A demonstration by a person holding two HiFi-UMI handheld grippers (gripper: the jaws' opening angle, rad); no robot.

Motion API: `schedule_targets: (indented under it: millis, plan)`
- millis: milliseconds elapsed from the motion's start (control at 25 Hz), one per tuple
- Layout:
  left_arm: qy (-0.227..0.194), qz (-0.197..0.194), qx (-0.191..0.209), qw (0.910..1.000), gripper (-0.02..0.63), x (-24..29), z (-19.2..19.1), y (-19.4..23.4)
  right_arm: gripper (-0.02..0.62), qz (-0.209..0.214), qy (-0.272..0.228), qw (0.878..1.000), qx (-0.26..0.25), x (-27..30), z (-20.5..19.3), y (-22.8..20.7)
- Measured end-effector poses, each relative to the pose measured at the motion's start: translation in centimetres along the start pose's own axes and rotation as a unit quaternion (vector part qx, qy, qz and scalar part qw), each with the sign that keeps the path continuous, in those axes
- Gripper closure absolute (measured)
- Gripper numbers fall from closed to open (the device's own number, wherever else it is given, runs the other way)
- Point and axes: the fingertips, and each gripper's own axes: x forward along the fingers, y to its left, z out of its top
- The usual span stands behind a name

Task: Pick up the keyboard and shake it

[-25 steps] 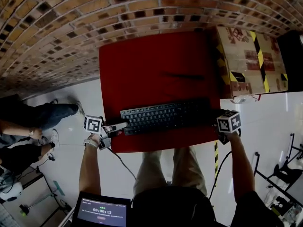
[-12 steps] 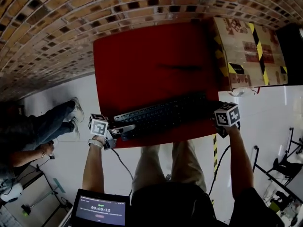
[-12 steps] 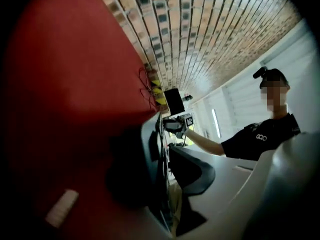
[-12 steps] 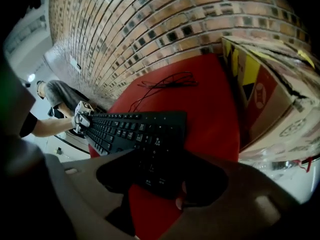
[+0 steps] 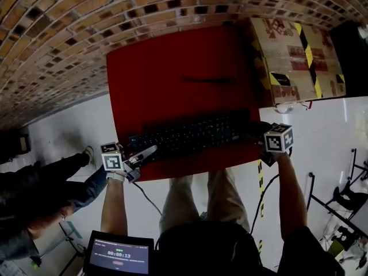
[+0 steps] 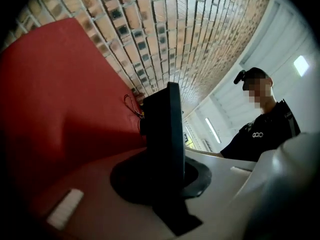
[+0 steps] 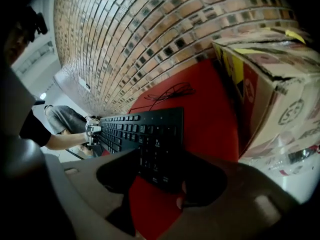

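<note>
Over red tabletop (image 5: 172, 68), our left tongs (image 5: 148, 152), narrow, and right tongs (image 5: 259, 138), wide, had just tightened on a black plastic keyboard (image 5: 190, 135) spanning left-right.

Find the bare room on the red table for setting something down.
Free: the wide table stretch between keyboard and wall, left of the box, crossed only by a thin cable. Crowded: the near edge, which the keyboard fills.

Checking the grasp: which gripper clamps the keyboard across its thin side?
The left gripper: its jaws, just closing, pinch the keyboard by top and underside; the right gripper straddles front and back edges.
</note>
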Motion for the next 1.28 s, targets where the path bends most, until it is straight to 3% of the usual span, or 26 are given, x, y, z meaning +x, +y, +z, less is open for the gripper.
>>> schedule_targets:
  millis: [120,280,440,680,800,880,1000,1280]
  plan:
    - [0.004,-0.003,0.015,0.9999,0.522,-0.5,0.5,-0.8,0.348,0.018,0.005,1.000,-0.014,-0.3,-0.2,0.6]
    - [-0.018,-0.011,0.005,0.9998,0.522,-1.9,1.1,-1.1,0.347,0.031,0.007,0.999,-0.021,-1.3,-0.3,0.5]
    - [-0.030,-0.034,-0.002,0.9990,0.522,-2.6,2.0,-2.1,0.324,0.090,0.001,0.996,-0.012,-1.3,0.4,2.6]
    - [-0.002,-0.064,0.012,0.9979,0.522,-2.1,2.8,-4.3,0.304,0.180,0.000,0.984,-0.007,-0.7,2.8,7.3]
    - [0.010,-0.069,0.026,0.9973,0.522,-1.8,3.2,-5.4,0.318,0.190,-0.001,0.981,-0.046,-0.7,4.1,9.6]
    - [0.009,-0.070,0.033,0.9970,0.522,-2.1,3.6,-6.1,0.373,0.201,-0.020,0.976,-0.079,-1.5,5.0,10.9]
    - [0.011,-0.069,0.066,0.9954,0.522,-2.6,4.7,-8.0,0.422,0.218,-0.044,0.968,-0.115,-3.5,5.7,12.4]
    - [0.056,-0.031,0.175,0.9824,0.517,-2.1,7.0,-11.8,0.446,0.205,-0.078,0.955,-0.198,-7.2,9.0,14.9]
